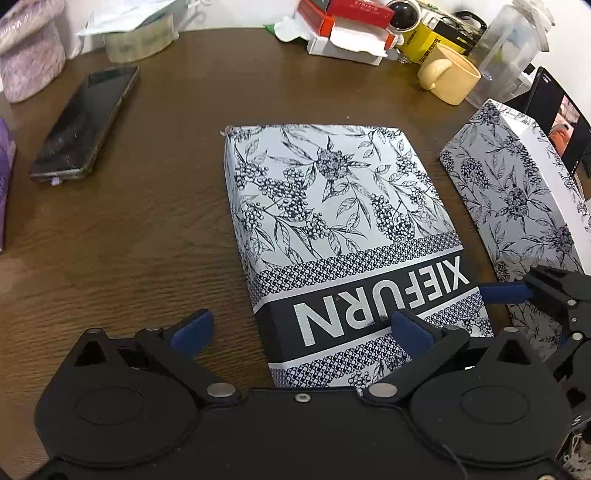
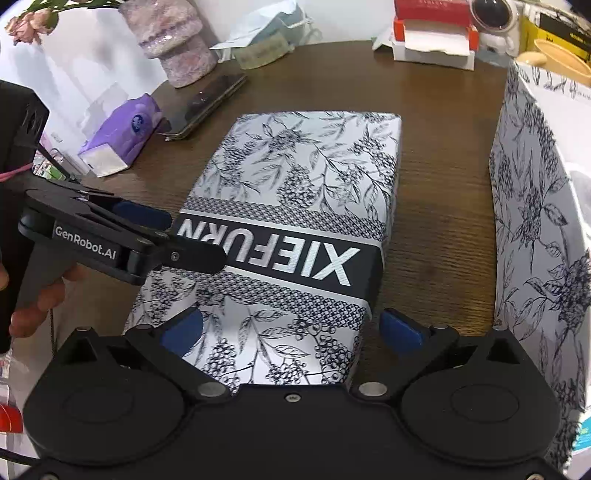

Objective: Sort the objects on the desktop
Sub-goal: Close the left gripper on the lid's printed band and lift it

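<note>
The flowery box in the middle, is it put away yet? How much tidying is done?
Nothing looks put away yet. The flowery box lies flat on the table, and both open grippers, left and right, sit at its near end without squeezing it. Still left: the phone, the yellow mug, the second flowery box and the red and white boxes.

black grippers (image 1: 303, 328), blue pads (image 2: 400, 326) (GenRobot.AI marking)
</note>
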`<state>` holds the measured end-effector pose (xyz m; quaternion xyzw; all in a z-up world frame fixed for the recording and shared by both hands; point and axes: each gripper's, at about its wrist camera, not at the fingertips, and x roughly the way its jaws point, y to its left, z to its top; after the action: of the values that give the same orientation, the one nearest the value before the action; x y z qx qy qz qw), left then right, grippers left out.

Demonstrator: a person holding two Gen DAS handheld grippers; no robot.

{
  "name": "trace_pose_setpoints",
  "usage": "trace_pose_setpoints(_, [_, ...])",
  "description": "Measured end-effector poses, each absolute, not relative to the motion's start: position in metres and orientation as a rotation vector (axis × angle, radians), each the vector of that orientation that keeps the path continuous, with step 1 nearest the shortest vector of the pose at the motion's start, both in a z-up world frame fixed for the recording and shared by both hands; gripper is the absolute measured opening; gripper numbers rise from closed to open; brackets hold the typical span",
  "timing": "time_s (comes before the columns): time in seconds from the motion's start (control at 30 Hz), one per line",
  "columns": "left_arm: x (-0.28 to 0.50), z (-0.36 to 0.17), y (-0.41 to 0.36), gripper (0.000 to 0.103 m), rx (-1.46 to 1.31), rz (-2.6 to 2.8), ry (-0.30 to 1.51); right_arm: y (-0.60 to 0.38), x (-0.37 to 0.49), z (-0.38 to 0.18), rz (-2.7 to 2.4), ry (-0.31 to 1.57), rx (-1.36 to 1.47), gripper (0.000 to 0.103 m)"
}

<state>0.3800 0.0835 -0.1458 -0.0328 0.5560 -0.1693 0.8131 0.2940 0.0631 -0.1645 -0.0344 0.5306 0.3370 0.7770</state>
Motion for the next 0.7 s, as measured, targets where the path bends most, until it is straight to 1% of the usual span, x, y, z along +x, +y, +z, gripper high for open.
trace_pose_setpoints(0.27, [0.385, -0.155, 0.083, 0.103, -0.157, -0.374, 1.216, 0.062, 0.301, -0.174, 0.756, 1.162, -0.02, 0.103])
trace_pose_setpoints(0.7, [0.377, -0.156, 0.069, 0.103, -0.163, -0.358, 1.175, 0.06, 0.296, -0.178, 0.769, 1.099, -0.009, 0.103])
